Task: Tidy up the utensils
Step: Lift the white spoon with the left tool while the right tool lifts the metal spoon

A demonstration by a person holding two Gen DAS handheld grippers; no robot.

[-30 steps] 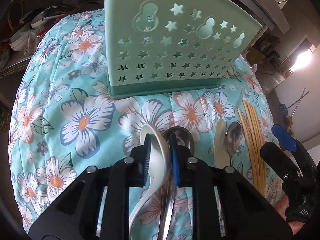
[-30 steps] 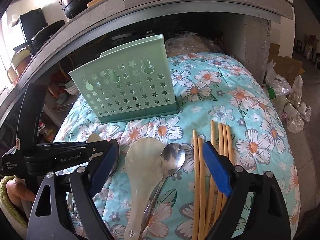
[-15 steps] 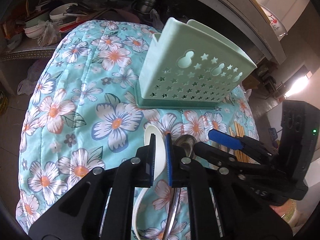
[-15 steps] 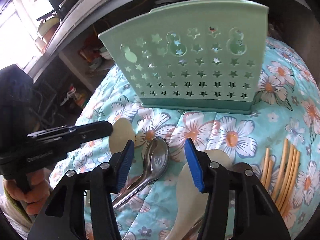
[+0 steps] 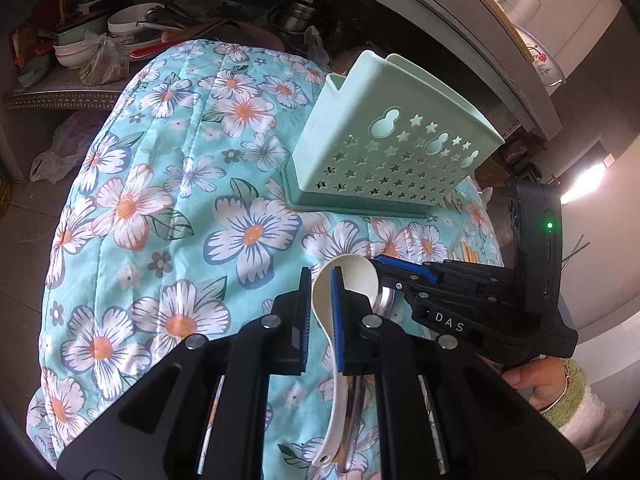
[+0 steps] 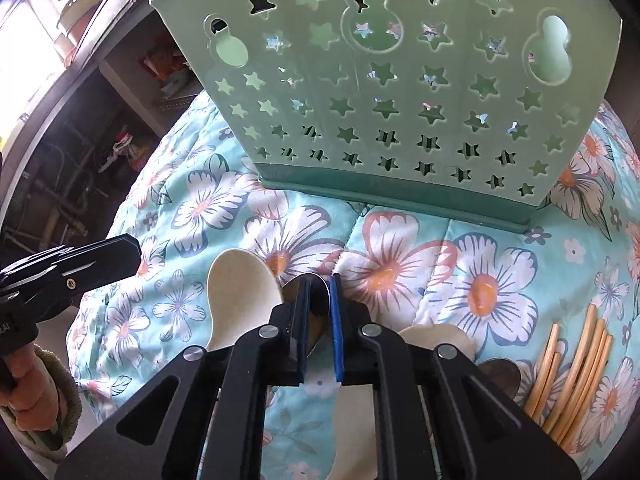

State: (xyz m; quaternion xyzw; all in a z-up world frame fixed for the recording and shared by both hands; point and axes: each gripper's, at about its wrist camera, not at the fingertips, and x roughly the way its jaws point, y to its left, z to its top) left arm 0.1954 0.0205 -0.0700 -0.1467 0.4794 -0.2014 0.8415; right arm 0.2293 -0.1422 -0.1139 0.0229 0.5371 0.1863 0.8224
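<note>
The left claw (image 5: 320, 312) grips a white spoon (image 5: 352, 284): its blue pads are drawn in narrow on the spoon just behind the bowl, and the handle runs back down under the claw. The spoon's bowl points toward the green holder (image 5: 394, 152), which stands upright on the flowered quilt (image 5: 168, 208), well apart from the claw and up to its right in the left wrist view.

The right claw (image 6: 319, 316) has just been closing, and its pads now pinch the bowl of a metal spoon (image 6: 316, 304) that lies on the quilt. Just left of this spoon in the right wrist view lies a pale spoon (image 6: 240, 292), which looks like the one in the left claw. A flat cream scoop (image 6: 436, 340) lies on the right side, partly hidden under the claw's frame, with another metal spoon (image 6: 500, 376) peeping out beside it. Farther right a bundle of chopsticks (image 6: 576, 364) lies on the quilt, near the edge of the view.

The green holder fills the top of the right wrist view, its front wall cut with stars and gourd shapes, its base resting on the quilt beyond the spoons. A hand (image 6: 28, 392) in a green sleeve holds the left claw's handle at the left edge.
</note>
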